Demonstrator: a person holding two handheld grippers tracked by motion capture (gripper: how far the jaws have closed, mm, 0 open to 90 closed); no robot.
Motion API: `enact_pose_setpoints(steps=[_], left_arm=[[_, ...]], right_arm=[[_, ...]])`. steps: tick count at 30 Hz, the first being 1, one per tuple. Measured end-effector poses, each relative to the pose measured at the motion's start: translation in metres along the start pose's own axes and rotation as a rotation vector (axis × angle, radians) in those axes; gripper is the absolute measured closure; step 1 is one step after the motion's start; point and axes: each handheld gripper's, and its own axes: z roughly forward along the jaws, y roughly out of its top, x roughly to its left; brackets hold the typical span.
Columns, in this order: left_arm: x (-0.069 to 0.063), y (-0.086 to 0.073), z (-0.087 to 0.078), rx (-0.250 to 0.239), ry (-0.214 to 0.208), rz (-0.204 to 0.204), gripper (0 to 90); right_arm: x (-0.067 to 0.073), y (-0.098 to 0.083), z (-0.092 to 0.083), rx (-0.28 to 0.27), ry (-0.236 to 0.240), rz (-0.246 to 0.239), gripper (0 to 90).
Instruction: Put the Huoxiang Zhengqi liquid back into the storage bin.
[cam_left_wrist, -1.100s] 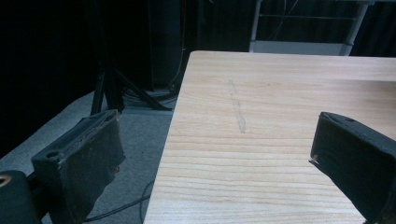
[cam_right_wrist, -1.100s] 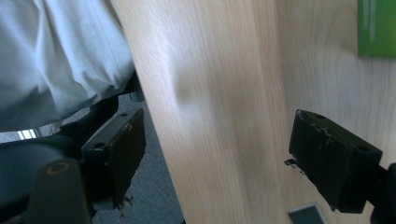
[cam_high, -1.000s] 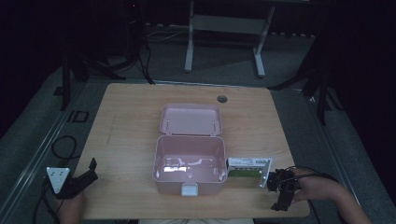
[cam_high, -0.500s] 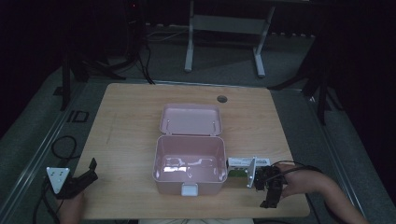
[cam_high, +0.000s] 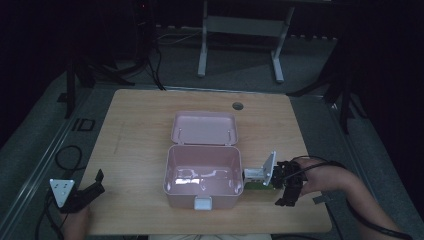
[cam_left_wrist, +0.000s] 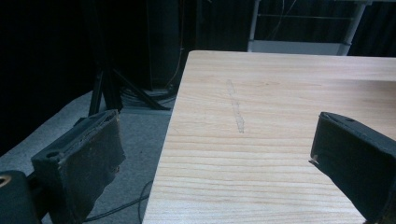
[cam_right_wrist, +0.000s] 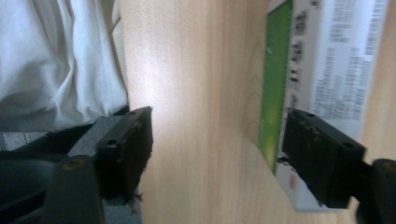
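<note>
1. Left gripper (cam_high: 95, 184) is hovering at the desk's (cam_high: 145, 125) near-left corner, jaws spread wide and empty.
2. An open pink box (cam_high: 204, 176) is sitting mid-desk near the front edge, lid (cam_high: 204, 128) laid back.
3. Right gripper (cam_high: 289, 190) is hovering near the front-right corner, jaws apart, beside a green-and-white carton (cam_right_wrist: 322, 60) just right of the box.
</note>
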Motion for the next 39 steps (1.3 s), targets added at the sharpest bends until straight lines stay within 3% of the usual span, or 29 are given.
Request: enact_pose_setpoints(steps=[5,16,22,39], left_arm=[[0.000,0.000,0.000,0.003,-0.001,0.002,2.7],[0.000,0.000,0.000,0.005,-0.003,0.002,2.7],[0.000,0.000,0.000,0.005,-0.003,0.001,2.8],[0.000,0.000,0.000,0.003,-0.004,0.002,2.8]], right_arm=[[-0.012,-0.005,-0.006,0.007,-0.031,0.022,31.2],[-0.042,-0.012,0.003,0.034,-0.079,0.052,37.8],[-0.051,-0.009,0.010,0.049,-0.062,0.058,44.4],[-0.058,0.005,0.035,0.112,-0.025,0.053,59.6]])
